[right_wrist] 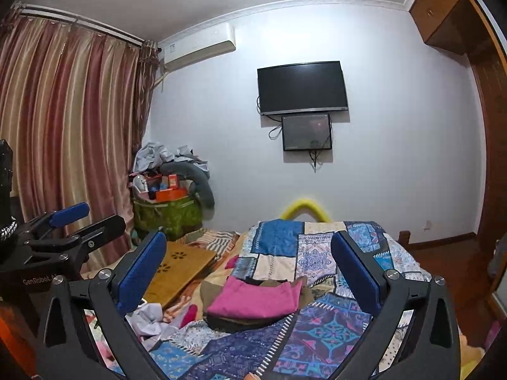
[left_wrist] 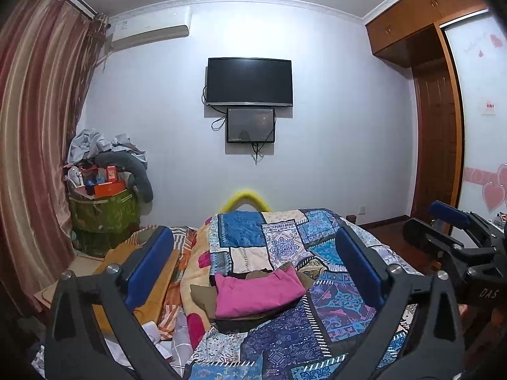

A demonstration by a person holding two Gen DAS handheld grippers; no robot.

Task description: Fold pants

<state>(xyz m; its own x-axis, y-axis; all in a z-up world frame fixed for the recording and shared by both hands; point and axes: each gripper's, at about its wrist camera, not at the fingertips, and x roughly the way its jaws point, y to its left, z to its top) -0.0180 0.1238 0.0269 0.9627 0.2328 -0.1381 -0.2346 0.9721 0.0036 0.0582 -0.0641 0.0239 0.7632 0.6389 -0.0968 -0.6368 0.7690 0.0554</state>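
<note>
Gaping wide, left claw [left_wrist: 253, 262] and right claw [right_wrist: 250, 264] hover empty above folded pants [left_wrist: 258, 294].

Pink folded pants [left_wrist: 258, 294] top a brown pile on a blue patchwork quilt [left_wrist: 285, 243], beside pink-and-gold striped curtains [left_wrist: 35, 120].

Pink pants [left_wrist: 258, 293] [right_wrist: 255, 297] lying folded into a flat, compact rectangle, resting on top of darker olive-brown garments [left_wrist: 202, 300] [right_wrist: 210, 289] on the patchwork quilt [left_wrist: 285, 342] [right_wrist: 329, 329]
</note>
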